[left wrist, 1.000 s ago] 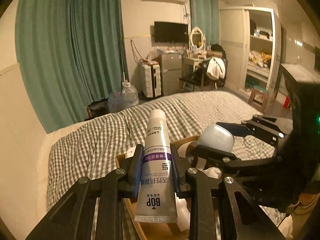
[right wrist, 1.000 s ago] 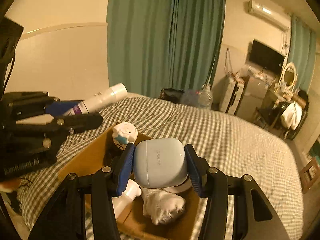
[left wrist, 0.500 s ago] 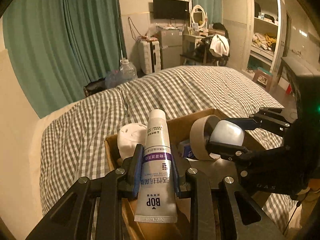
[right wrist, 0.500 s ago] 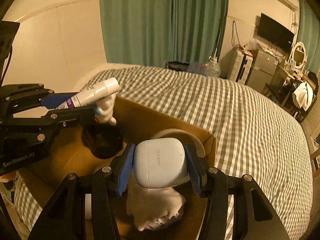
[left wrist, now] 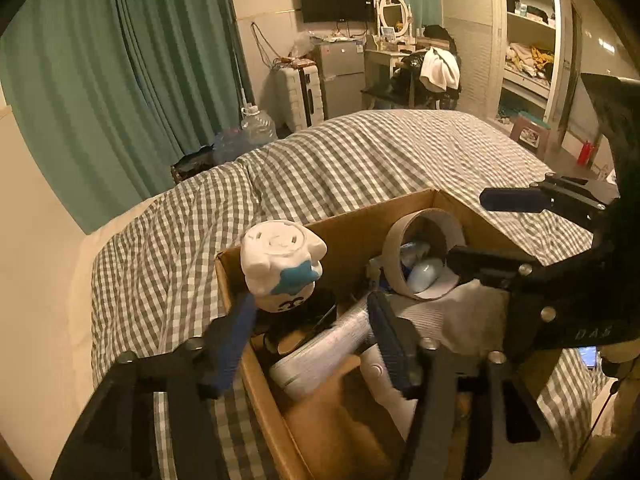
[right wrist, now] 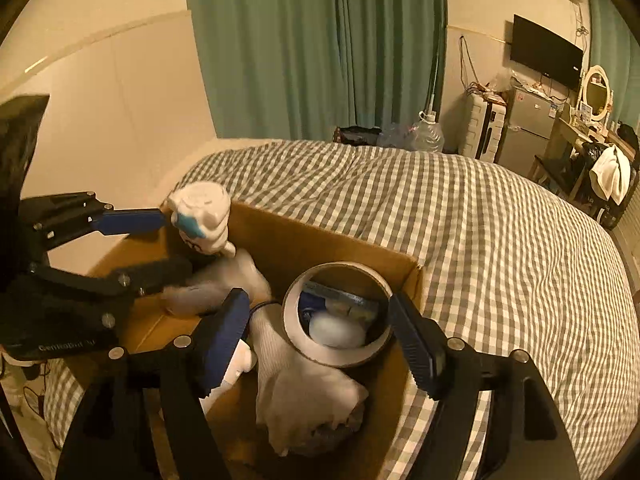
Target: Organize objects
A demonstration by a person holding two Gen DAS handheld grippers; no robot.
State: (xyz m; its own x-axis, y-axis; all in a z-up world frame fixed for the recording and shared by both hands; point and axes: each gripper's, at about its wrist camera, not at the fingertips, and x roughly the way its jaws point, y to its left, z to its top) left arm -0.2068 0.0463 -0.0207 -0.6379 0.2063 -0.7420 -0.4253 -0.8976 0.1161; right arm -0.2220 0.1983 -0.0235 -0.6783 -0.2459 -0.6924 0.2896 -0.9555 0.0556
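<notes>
An open cardboard box [left wrist: 332, 224] [right wrist: 320, 240] sits on the checked bed. My left gripper [left wrist: 312, 324] is open over the box's left part; the white tube [left wrist: 320, 350] lies blurred inside the box below it. My right gripper [right wrist: 320, 332] is open over the tape roll [right wrist: 340, 312]; the pale blue earbud case [right wrist: 336, 330] lies inside the roll, also seen in the left wrist view [left wrist: 424, 276]. A white and blue figure [left wrist: 284, 264] [right wrist: 202, 216] stands in the box's far left corner. A white cloth [right wrist: 304, 384] lies in the box.
The checked bedspread [right wrist: 480, 240] stretches far and right of the box. Green curtains [left wrist: 120, 80] and a cream wall lie behind. A water jug [left wrist: 256, 128], fridge, desk and wardrobe stand across the room.
Both grippers lowered to the box and opened. The tube dropped from the left gripper into the box; the earbud case dropped from the right gripper into the tape roll.
</notes>
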